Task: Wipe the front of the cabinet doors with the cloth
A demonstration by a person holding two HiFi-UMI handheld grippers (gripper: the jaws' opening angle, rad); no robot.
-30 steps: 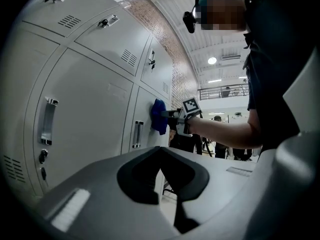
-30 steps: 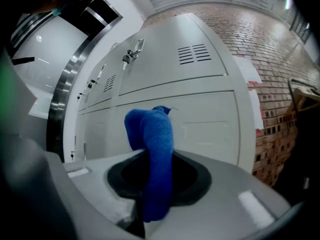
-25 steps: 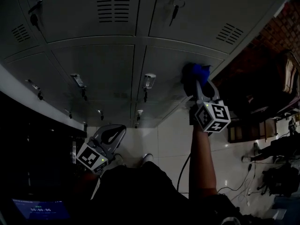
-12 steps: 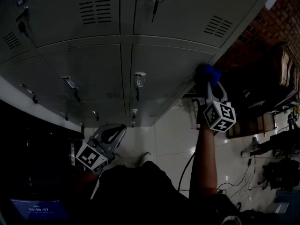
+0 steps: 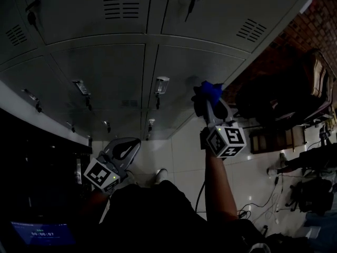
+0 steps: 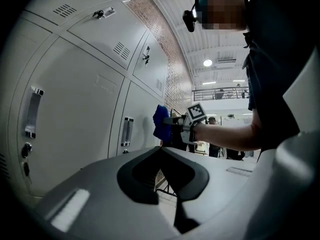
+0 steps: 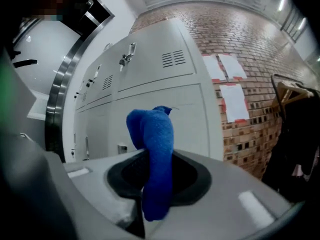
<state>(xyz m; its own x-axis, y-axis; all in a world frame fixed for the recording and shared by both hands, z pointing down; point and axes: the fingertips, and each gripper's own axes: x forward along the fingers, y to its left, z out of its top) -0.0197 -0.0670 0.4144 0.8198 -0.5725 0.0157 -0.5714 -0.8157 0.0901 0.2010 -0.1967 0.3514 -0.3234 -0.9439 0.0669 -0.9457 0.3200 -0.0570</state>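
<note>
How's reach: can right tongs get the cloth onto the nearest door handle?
Probably yes. The right tongs, shut on the blue cloth, are at that door; the handle lies alongside, only bare door between.

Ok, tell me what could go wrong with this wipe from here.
1. The blue cloth hangs bunched from a narrow pinch in the right hand-held gripper. Drag against the cabinet door could pull it loose.
2. A raised handle sits on the same door, to the left of the cloth in the head view. A sweep that way might snag it.
</note>
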